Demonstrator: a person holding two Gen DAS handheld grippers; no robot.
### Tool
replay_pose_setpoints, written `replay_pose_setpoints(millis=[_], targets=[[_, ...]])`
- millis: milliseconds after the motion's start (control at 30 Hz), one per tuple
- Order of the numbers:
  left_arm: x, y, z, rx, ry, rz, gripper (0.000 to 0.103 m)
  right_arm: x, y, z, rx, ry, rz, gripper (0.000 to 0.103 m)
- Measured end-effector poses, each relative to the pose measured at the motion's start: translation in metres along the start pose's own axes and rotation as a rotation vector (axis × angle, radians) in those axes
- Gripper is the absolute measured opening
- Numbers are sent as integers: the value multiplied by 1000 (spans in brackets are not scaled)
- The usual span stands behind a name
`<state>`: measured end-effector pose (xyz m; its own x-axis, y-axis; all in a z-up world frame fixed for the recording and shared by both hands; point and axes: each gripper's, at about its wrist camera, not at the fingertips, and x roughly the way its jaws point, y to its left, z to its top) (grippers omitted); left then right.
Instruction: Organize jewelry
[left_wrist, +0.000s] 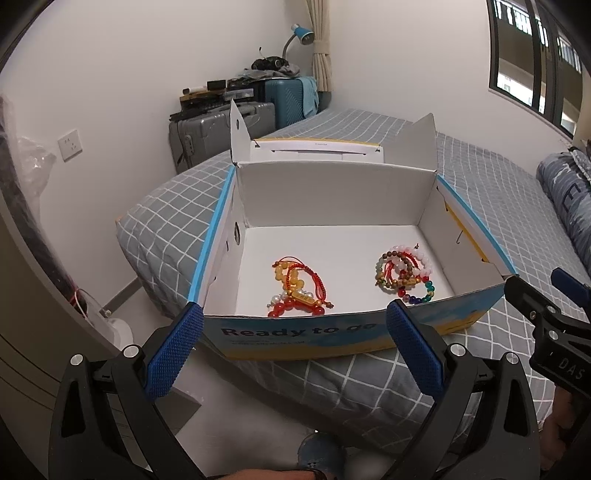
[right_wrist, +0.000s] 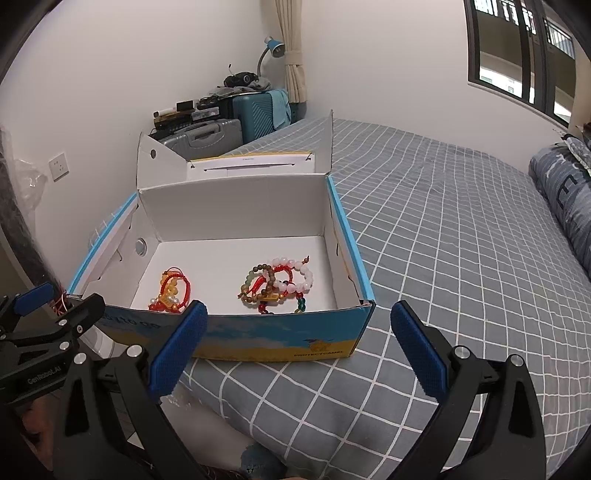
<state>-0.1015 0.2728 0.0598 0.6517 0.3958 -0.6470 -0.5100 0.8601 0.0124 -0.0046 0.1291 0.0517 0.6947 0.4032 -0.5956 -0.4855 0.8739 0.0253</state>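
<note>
**Two heaps of bracelets wait in an open box**

A tangle of red-cord and amber-bead bracelets (left_wrist: 295, 290) and a pile of mixed pink, wooden and green bead bracelets (left_wrist: 404, 271) lie apart on the white floor of an open blue-and-yellow cardboard box (right_wrist: 280, 338) set on a grey checked bed (right_wrist: 461, 240). The left tongs (left_wrist: 295, 330) and right tongs (right_wrist: 299, 332) hover outside the front wall, jaws apart, empty. Best approach: drop over the wall, pinch a single strand, lift slowly.
</note>
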Motion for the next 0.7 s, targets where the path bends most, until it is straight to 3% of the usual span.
replay_pose_setpoints(millis=[267,700], targets=[[-5,-4,2,15,-39,11,97,-2,1,-1,-3,0,3,95],[-2,-2,1,-9,-17,-21,97,0,1,-1,-3,8,2,95]])
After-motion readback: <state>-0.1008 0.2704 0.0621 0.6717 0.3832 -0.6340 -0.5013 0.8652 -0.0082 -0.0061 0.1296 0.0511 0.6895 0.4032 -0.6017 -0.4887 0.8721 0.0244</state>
